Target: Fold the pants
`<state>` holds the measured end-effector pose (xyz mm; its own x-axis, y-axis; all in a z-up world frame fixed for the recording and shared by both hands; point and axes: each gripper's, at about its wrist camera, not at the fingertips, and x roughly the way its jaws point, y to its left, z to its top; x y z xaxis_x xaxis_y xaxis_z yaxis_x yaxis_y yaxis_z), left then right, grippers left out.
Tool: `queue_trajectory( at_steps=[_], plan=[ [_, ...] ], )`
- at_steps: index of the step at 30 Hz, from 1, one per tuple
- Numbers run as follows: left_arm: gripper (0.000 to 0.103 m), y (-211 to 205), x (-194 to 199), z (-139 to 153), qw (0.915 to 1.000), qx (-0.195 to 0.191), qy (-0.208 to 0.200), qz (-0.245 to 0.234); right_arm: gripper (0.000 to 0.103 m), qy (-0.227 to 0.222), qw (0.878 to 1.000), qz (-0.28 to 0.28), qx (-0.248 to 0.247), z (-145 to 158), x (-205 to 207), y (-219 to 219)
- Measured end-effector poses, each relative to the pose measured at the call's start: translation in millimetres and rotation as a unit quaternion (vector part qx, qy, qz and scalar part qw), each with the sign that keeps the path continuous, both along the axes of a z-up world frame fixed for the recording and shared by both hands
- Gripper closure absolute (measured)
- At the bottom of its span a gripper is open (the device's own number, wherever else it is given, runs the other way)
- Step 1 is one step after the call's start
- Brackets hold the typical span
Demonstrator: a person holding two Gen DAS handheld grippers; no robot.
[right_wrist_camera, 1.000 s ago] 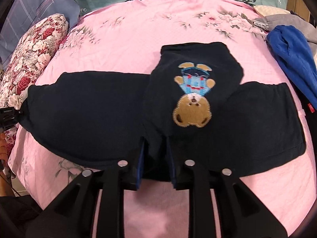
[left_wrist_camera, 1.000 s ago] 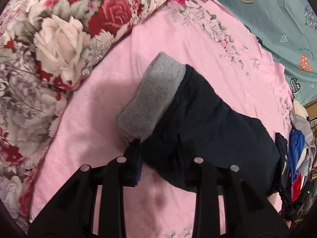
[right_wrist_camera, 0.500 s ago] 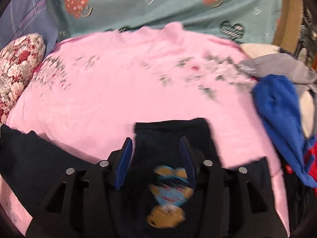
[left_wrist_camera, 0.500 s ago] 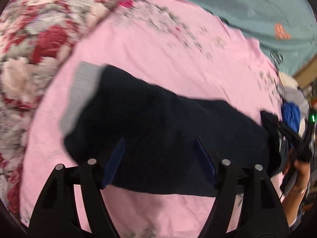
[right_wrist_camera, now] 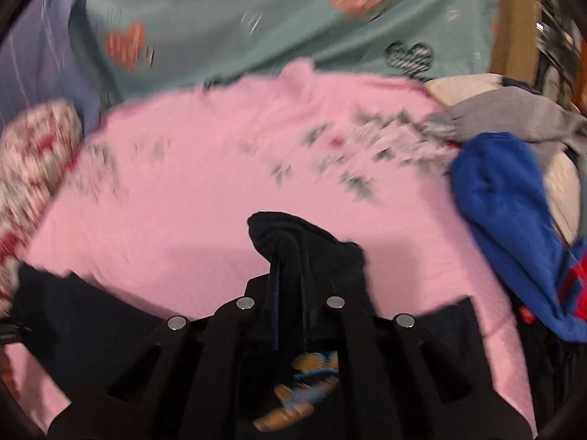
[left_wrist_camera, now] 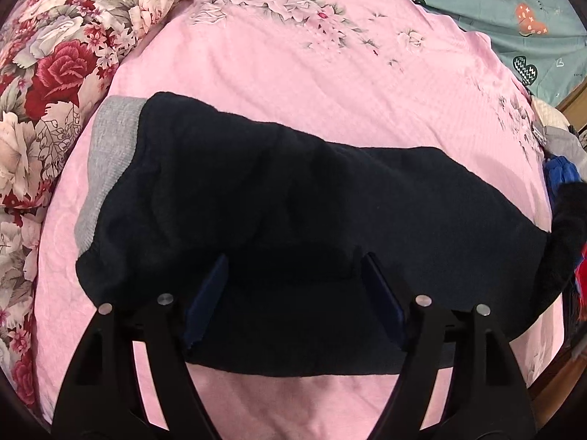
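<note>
Pants (left_wrist_camera: pixel 293 198): dark navy with a grey cuff (left_wrist_camera: pixel 106 161), spread across your pink bed (left_wrist_camera: pixel 293 73); the right end runs out of frame. Right view is motion-blurred; the bear patch (right_wrist_camera: pixel 301 392) sits half hidden behind the fingers. Right gripper (right_wrist_camera: pixel 290 286): fingers clenched on a raised fold of the pants, just above the bed. Left gripper (left_wrist_camera: pixel 293 293): fingers released, spread wide over the near edge of the pants, low and level. Alongside: floral quilt (left_wrist_camera: pixel 47 73), blue garment (right_wrist_camera: pixel 506 212), teal sheet (right_wrist_camera: pixel 256 18).
</note>
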<state>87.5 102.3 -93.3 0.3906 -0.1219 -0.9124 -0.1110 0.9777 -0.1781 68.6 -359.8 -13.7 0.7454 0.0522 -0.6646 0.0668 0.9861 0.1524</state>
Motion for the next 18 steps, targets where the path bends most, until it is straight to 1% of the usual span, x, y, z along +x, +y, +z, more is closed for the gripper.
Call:
queue_trajectory(
  at_steps=[2,3,5,6,8,9,10,11,12,13,15,16,18],
  plan=[
    [0.026,2.2,2.1,0.2,1.0000,-0.008,0.000,0.003,0.094,-0.015,0.999,-0.031,0.021,5.6,-25.5,-30.0],
    [0.026,3.6,1.8,0.5,0.9999,-0.014,-0.001,0.005,0.094,-0.013,0.998,-0.047,0.034,1.0,-35.7,-45.8],
    [0.026,7.7,1.6,1.7,0.9995,-0.031,-0.001,0.009,0.094,0.026,0.995,-0.085,0.043,-29.2,-52.6,-71.5],
    [0.026,8.3,1.3,1.7,0.9994,-0.032,-0.001,0.009,0.094,0.049,0.994,-0.090,0.050,-46.6,-55.9,-78.7],
    [0.026,7.2,3.0,0.7,0.9996,-0.028,0.005,0.001,0.090,0.108,0.986,-0.098,0.079,-86.5,-60.1,-89.4],
    [0.026,6.9,3.0,0.8,0.9996,-0.027,0.006,-0.001,0.089,0.114,0.982,-0.104,0.107,-99.0,-64.2,-97.0],
    [0.026,6.8,2.0,1.6,0.9996,-0.026,0.005,-0.002,0.086,0.102,0.981,-0.107,0.126,-97.5,-69.6,-99.9],
    [0.026,6.7,1.6,2.2,0.9997,-0.026,0.005,-0.002,0.077,0.099,0.979,-0.110,0.139,-93.2,-73.3,-102.1],
    [0.026,7.0,0.7,2.5,0.9997,-0.026,0.005,-0.002,0.071,0.093,0.979,-0.116,0.138,-87.4,-75.7,-103.1],
    [0.026,7.8,-0.1,2.8,0.9996,-0.028,0.004,-0.001,0.060,0.082,0.981,-0.128,0.117,-76.6,-78.2,-103.6],
    [0.026,9.5,-1.2,3.3,0.9994,-0.034,0.002,0.001,0.058,0.068,0.985,-0.132,0.091,-63.0,-80.4,-101.4],
    [0.026,10.0,-1.5,3.6,0.9994,-0.036,0.002,0.002,0.058,0.052,0.986,-0.137,0.085,-54.7,-81.7,-101.3],
    [0.026,9.9,-2.4,4.5,0.9993,-0.037,0.003,0.002,0.058,0.030,0.983,-0.162,0.077,-43.3,-80.2,-108.7]
  ],
)
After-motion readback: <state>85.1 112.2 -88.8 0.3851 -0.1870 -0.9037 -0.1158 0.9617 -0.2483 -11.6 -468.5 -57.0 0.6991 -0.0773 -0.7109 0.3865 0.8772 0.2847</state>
